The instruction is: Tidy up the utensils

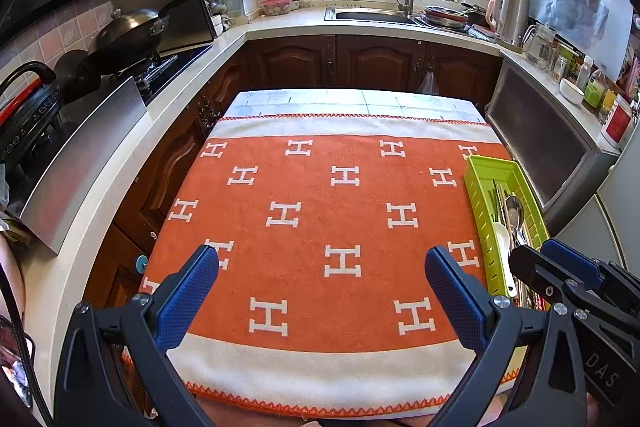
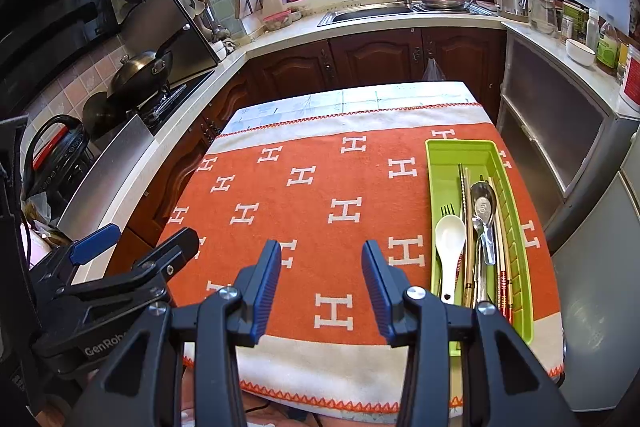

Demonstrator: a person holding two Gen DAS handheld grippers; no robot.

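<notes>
On the desk lies an orange towel [image 2: 320, 195] patterned with white "H" marks; a green tray [image 2: 436, 187] at its right edge holds all visible utensils: white spoon [image 2: 450, 235], metal spoon [image 2: 483, 203], fork [image 2: 446, 209], chopsticks [image 2: 464, 195]. Left gripper [image 1: 322, 291] and right gripper [image 2: 321, 291] hover with fingers released, empty. Sorting appears complete; a steady withdrawal is advised. Gripper bodies read "GenRob…" and "DAS".

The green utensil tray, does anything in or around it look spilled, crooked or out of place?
Nothing stands out. The green utensil tray sits flat on the orange towel, with the white spoon, fork and chopsticks lying lengthwise inside.
</notes>
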